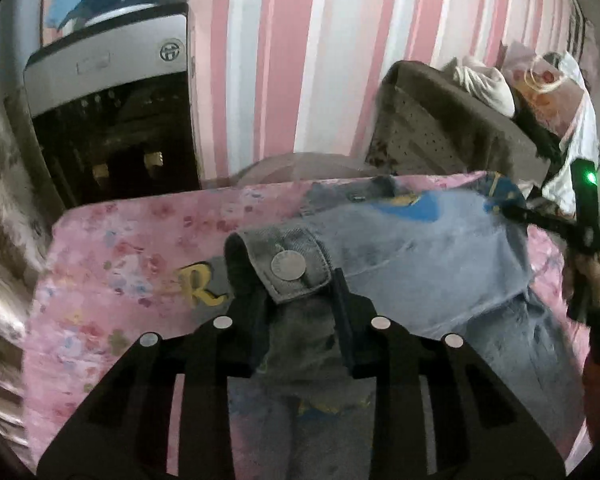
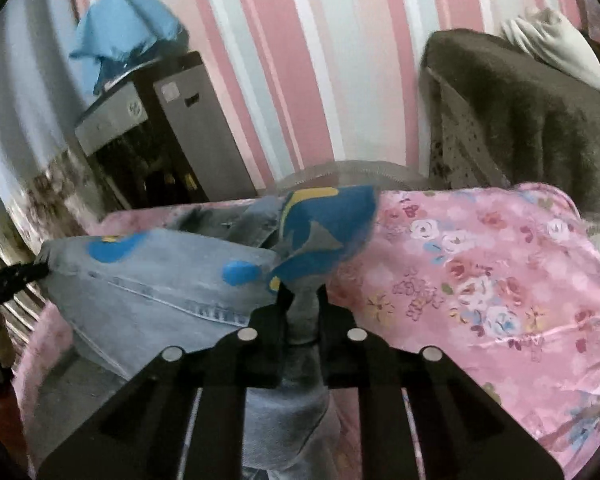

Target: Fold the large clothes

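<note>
Denim jacket [image 1: 420,248] on bedspread [image 1: 120,264], cabinet [image 1: 112,108] behind left, draped chair [image 1: 460,128] behind right

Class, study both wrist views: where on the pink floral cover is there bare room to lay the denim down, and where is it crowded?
Free: the pink floral cover right of the denim garment, up to the brown blanket; and a patch left of the denim, before the dark cabinet. Crowded: the middle, where the left hand-held gripper and right hand-held gripper pinch it.

Faded matt denim jacket [image 1: 428,248], dull metal button [image 1: 287,265], glossy floral cloth [image 2: 480,264]
</note>
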Tool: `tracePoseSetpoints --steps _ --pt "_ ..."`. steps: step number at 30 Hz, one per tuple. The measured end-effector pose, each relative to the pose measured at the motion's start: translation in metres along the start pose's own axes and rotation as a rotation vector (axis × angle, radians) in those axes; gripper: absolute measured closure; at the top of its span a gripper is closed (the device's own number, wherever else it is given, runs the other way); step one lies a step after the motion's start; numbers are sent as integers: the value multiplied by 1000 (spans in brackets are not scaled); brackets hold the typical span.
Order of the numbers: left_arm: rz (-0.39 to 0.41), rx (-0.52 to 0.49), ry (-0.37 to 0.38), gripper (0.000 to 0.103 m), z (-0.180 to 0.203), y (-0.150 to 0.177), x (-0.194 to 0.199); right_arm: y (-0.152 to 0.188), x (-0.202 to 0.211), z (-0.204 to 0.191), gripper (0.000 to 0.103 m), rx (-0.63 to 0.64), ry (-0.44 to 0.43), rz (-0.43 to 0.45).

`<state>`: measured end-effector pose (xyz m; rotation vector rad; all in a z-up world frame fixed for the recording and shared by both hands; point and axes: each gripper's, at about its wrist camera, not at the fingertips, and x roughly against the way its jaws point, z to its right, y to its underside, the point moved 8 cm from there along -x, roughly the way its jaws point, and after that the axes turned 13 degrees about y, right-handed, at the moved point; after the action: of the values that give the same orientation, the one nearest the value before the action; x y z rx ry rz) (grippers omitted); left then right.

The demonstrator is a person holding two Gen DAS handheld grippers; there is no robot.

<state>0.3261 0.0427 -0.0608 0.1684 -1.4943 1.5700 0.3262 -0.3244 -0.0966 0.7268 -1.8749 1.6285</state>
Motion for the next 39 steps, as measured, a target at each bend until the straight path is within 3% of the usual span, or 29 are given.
tracePoseSetpoints --steps 2,4,6,8,10,11,13,14,16,18,20,22,25,26,27,29,32,37,38,39 --pt "-38 -14 -15 72 -14 4 -12 -1 -11 -1 90 4 4 -26" --pt "-136 49 -38 72 -38 19 -44 3 -34 -8 89 42 38 -91" --pt "-218 75 -64 69 -52 39 -71 10 -59 -14 76 106 118 -130" --pt "-199 42 -109 59 -52 44 -71 9 -62 -14 69 142 159 -126" --pt "-184 28 -163 33 -52 43 -62 4 -51 -7 52 122 160 -111" --pt "-170 10 -212 28 -53 40 -53 -2 -39 1 44 90 165 -88" --pt "-125 -43 -289 12 -52 34 -33 -15 -10 14 42 32 138 -15" --pt "-104 -61 -302 10 -49 30 -25 -19 0 17 41 25 138 8" --pt "-62 -83 -317 9 -45 19 -14 -23 16 17 41 27 134 55" --pt "-37 -80 -281 9 -40 8 -14 -23 18 7 41 45 104 56" --pt "-29 -76 -240 16 -32 -2 -21 -19 8 -10 42 97 90 38" --pt "-68 -83 -222 46 -30 -5 -42 -13 -5 -24 51 171 116 22" --pt "-174 -54 -215 67 -41 5 -81 -3 -37 -38 63 286 168 -33" --pt "-210 -39 -220 68 -46 12 -92 0 -49 -35 69 310 202 -60" --pt "-233 -27 -218 69 -51 17 -101 2 -58 -29 83 318 225 -80" --pt "-221 -23 -213 69 -56 22 -108 10 -71 -11 90 303 252 -132" --pt "-215 -59 -229 69 -53 27 -112 26 -82 2 91 280 218 -155" --pt "-231 -79 -250 66 -56 23 -123 22 -88 -3 92 308 256 -157" --pt "-224 -71 -241 64 -55 22 -120 21 -86 -3 91 306 251 -157" --pt "-216 -64 -235 50 -55 22 -116 20 -80 -3 86 294 240 -151"
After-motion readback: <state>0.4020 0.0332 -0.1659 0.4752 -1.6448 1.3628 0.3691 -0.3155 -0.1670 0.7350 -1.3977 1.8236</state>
